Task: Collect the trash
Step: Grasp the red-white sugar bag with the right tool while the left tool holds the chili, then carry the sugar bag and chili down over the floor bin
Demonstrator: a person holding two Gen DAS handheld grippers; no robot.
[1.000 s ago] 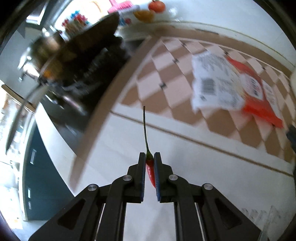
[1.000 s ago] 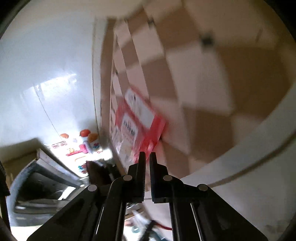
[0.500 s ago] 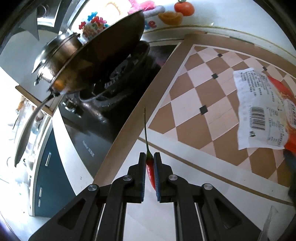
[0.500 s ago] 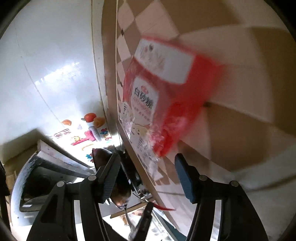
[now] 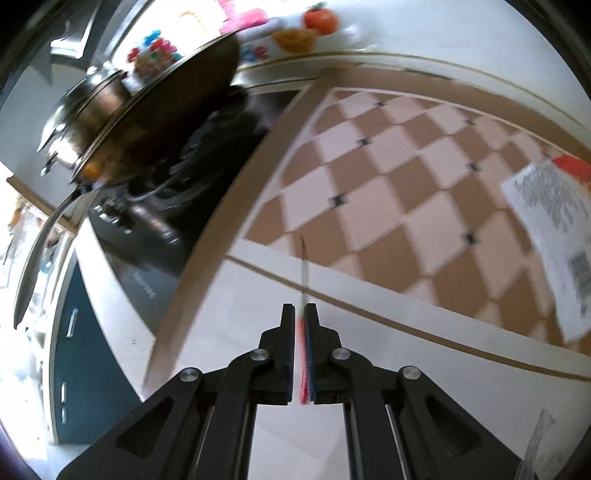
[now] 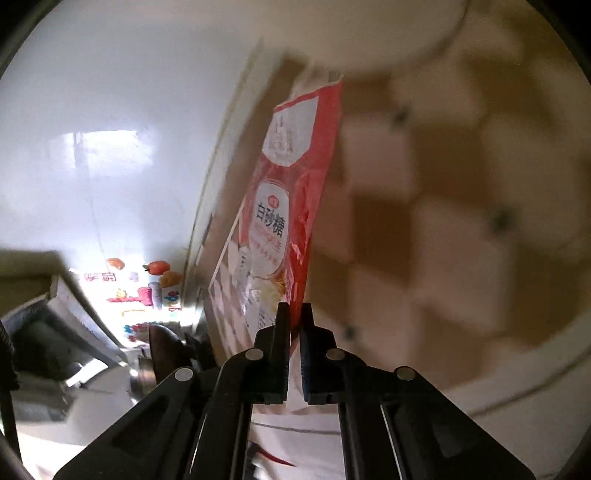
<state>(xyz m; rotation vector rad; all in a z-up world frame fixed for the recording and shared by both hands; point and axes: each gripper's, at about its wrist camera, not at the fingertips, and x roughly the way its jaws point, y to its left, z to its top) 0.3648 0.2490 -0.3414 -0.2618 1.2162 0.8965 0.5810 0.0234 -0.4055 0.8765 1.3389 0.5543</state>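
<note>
My left gripper (image 5: 299, 308) is shut on a red chili pepper (image 5: 304, 350); its thin stem sticks forward past the fingertips above the white counter edge. My right gripper (image 6: 292, 308) is shut on the lower edge of a red and white sugar bag (image 6: 291, 184), which stands up on edge ahead of the fingers. The same bag (image 5: 554, 221) shows its white printed back at the right of the left wrist view.
A checkered brown and white countertop (image 5: 388, 192) fills the middle. A black stove with a wok (image 5: 159, 122) and a steel pot (image 5: 85, 110) is at the left. Fruit stickers (image 5: 306, 26) mark the white back wall. A dark blue cabinet (image 5: 77, 354) lies below.
My right gripper opened wide, then shut on the sugar bag's edge and lifted it on edge. My left gripper, still holding the chili, swung left; the bag now sits farther right.
</note>
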